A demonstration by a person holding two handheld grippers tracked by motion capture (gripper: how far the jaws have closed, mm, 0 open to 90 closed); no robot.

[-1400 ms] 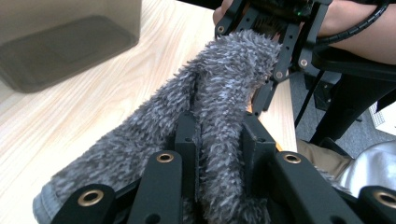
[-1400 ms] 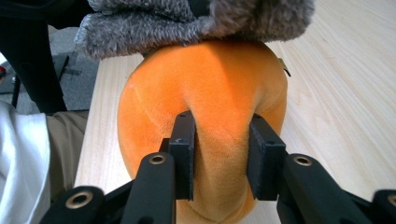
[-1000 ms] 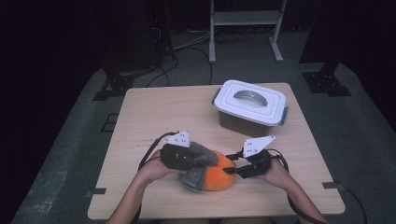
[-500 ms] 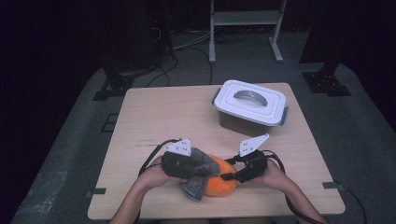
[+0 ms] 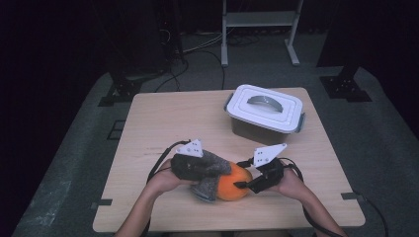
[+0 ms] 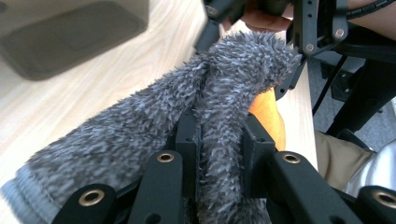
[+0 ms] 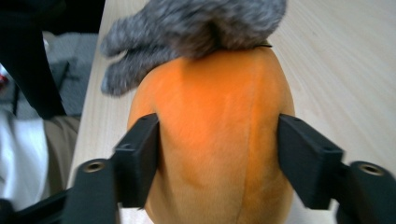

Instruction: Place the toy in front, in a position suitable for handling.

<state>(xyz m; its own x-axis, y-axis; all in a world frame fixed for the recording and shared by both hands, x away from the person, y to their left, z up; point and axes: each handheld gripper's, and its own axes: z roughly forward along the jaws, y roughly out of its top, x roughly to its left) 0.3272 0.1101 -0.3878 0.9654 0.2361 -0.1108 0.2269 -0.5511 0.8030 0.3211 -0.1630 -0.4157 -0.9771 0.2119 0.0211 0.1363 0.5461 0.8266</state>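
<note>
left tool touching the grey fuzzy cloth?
Touching. Left gripper view: the left tool is shut on a fold of the grey fuzzy cloth.

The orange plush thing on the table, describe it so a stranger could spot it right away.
Start at the wooden table and look at its near edge, well in front of the lidded white container. The orange plush toy lies there, round, bright, half wrapped in fuzzy grey fabric.

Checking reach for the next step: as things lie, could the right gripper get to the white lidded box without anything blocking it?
Probably yes. The white lidded box stands beyond the right gripper with bare table between them; its jaws, just opening, flank the orange plush and would need to back off first.
</note>
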